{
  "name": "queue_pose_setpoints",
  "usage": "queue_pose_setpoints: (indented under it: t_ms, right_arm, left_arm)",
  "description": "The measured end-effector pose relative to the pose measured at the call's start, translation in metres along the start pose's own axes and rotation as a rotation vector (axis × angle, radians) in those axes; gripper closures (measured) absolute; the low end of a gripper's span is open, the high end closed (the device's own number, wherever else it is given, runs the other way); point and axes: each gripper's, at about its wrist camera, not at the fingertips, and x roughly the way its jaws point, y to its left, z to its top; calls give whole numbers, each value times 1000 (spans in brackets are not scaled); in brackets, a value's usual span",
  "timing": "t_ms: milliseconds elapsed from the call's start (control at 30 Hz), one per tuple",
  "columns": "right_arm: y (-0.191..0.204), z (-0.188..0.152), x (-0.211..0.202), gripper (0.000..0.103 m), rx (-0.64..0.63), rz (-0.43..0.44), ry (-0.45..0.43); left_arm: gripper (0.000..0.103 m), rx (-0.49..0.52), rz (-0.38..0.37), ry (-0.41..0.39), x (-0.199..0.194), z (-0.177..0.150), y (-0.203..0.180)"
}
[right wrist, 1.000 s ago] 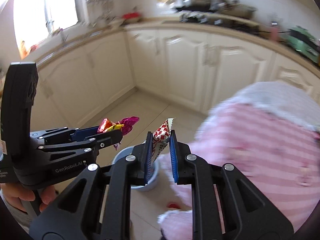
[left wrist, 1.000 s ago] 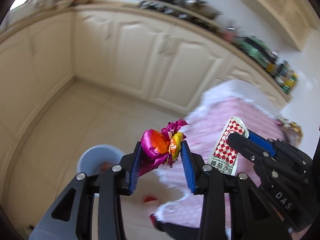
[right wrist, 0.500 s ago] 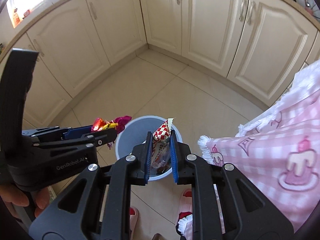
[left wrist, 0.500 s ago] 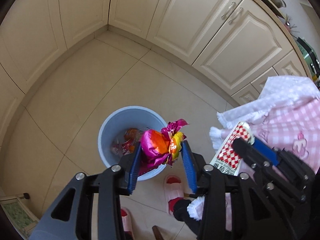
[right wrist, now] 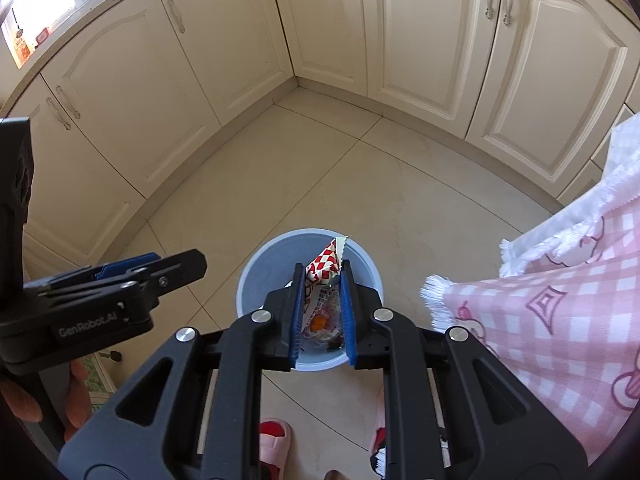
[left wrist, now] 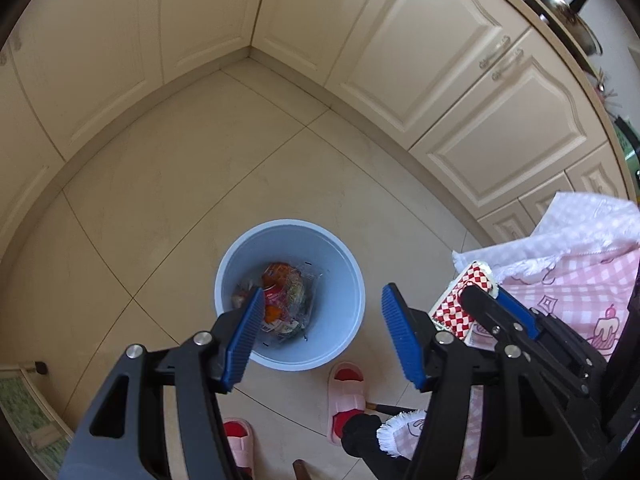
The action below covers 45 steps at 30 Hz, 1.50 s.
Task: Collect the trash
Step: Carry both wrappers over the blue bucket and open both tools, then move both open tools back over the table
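One blue trash bin [left wrist: 290, 296], two tongs. The left tongs [left wrist: 322, 330] gape wide, holding nothing. The right tongs [right wrist: 322, 304] pinch one red-checked wrapper [right wrist: 326, 264] above the bin.

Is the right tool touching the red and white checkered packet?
Touching. The right wrist view shows the right tool shut on the checkered packet, its blue pads pressed against both sides, above the blue bin.
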Motion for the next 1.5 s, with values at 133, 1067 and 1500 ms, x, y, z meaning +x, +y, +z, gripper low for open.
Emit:
queue_pose_setpoints:
  t_ms: [133,1067,1500]
  right_arm:
    - [6,4,-2,86,-7,13,-9]
    - [5,18,-132,52,11,-22,-250]
    - [-102,-53,-333,50,137,-222,-496]
  left_arm:
    - [43,-19,5,-14,-10,-1,8]
    - [43,31,-23,-197,-139,-16,-34]
    - [38,322,-220,-292,-223,-69,-212]
